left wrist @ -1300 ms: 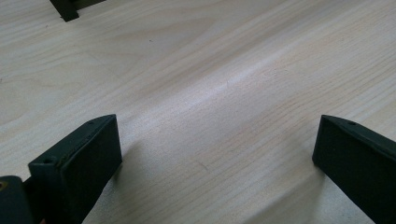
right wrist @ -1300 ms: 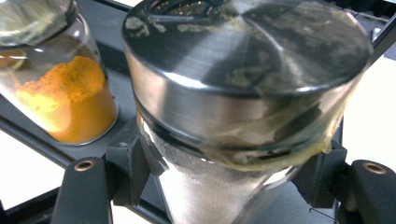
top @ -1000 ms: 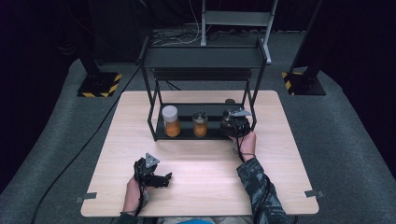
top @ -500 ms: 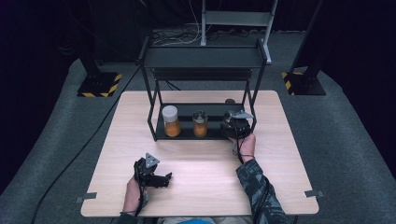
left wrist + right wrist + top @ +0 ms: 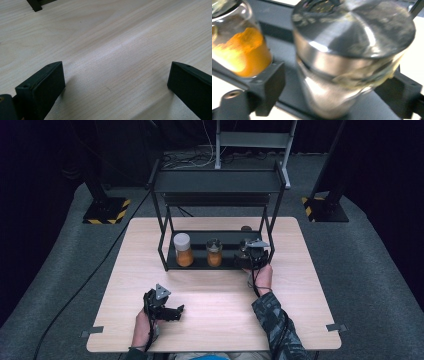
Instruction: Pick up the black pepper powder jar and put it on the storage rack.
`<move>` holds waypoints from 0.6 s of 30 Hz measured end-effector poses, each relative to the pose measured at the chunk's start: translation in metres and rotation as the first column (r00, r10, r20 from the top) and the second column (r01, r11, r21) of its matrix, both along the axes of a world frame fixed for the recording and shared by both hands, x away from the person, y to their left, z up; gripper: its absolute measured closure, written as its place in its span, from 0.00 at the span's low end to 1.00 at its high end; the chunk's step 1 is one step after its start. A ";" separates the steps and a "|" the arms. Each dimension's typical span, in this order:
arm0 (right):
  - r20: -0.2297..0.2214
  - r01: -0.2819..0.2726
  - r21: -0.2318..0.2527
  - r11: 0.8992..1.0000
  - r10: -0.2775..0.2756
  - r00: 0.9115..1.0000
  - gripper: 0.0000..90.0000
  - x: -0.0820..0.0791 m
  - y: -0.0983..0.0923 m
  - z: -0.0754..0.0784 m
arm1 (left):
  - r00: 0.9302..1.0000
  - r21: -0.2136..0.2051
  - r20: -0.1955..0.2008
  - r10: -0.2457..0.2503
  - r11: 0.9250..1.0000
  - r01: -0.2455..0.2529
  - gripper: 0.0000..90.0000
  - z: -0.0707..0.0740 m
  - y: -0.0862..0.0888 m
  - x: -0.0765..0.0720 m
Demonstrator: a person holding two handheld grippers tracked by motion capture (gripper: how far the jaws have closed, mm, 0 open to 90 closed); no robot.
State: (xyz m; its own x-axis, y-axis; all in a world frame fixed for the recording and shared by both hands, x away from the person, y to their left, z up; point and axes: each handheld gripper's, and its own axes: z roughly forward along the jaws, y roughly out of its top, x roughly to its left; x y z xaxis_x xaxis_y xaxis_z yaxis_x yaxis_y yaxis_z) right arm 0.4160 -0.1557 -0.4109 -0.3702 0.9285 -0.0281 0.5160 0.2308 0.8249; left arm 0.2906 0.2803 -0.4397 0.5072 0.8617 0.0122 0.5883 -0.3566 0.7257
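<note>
We see right hand-held gripper (image 5: 337,92) jaws just opened, steel-lidded jar (image 5: 352,50) between them on rack shelf (image 5: 227,265), pads apart from it. Orange-powder jar (image 5: 239,50) just beside. Left hand-held gripper (image 5: 115,82) open over bare tabletop (image 5: 112,37).

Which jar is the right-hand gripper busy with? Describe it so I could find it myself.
Find the black rack at the back of the table. Three jars stand on its bottom shelf; take the rightmost jar, between the right gripper's jaws. Its wide shiny metal lid sets it apart from the two orange-filled neighbours.
</note>
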 end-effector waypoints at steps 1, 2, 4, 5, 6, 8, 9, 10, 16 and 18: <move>-0.007 -0.004 -0.002 1.000 0.004 1.000 0.10 -0.001 0.001 0.002 | 1.000 0.000 0.000 0.000 1.000 0.000 0.01 0.000 0.000 0.000; -0.006 -0.007 -0.009 1.000 0.007 1.000 0.08 -0.003 0.003 0.003 | 1.000 0.000 0.000 0.000 1.000 0.000 0.01 0.000 0.000 0.000; -0.015 -0.009 -0.016 1.000 0.009 1.000 0.05 -0.006 0.006 0.006 | 1.000 -0.001 -0.001 -0.001 1.000 0.001 0.01 0.000 0.000 0.000; -0.017 -0.007 -0.015 1.000 0.006 1.000 0.04 -0.008 0.007 0.007 | 1.000 -0.001 -0.001 -0.001 1.000 0.001 0.01 0.000 0.000 0.000; -0.013 -0.002 -0.019 1.000 0.002 1.000 0.04 -0.011 0.008 0.008 | 1.000 -0.002 -0.002 -0.001 1.000 0.001 0.01 0.000 0.000 0.000; -0.011 0.004 -0.022 1.000 -0.004 1.000 0.03 -0.016 0.010 0.009 | 1.000 -0.002 -0.002 -0.001 1.000 0.001 0.01 0.000 0.000 0.000; -0.008 0.002 -0.023 1.000 -0.002 1.000 0.03 -0.019 0.010 0.010 | 1.000 -0.002 -0.002 -0.001 1.000 0.001 0.01 0.000 0.000 0.000; -0.010 -0.001 -0.025 1.000 0.001 1.000 0.03 -0.021 0.009 0.011 | 1.000 -0.003 -0.003 -0.001 1.000 0.001 0.01 0.000 0.001 0.001; -0.001 -0.044 -0.030 0.999 0.044 0.999 0.02 -0.040 0.007 0.012 | 1.000 -0.008 -0.007 0.000 1.000 0.000 0.01 0.000 0.001 0.001; 0.001 -0.066 -0.038 0.997 0.066 0.998 0.01 -0.047 0.007 0.012 | 1.000 -0.009 -0.007 0.000 1.000 0.000 0.01 0.000 0.001 0.001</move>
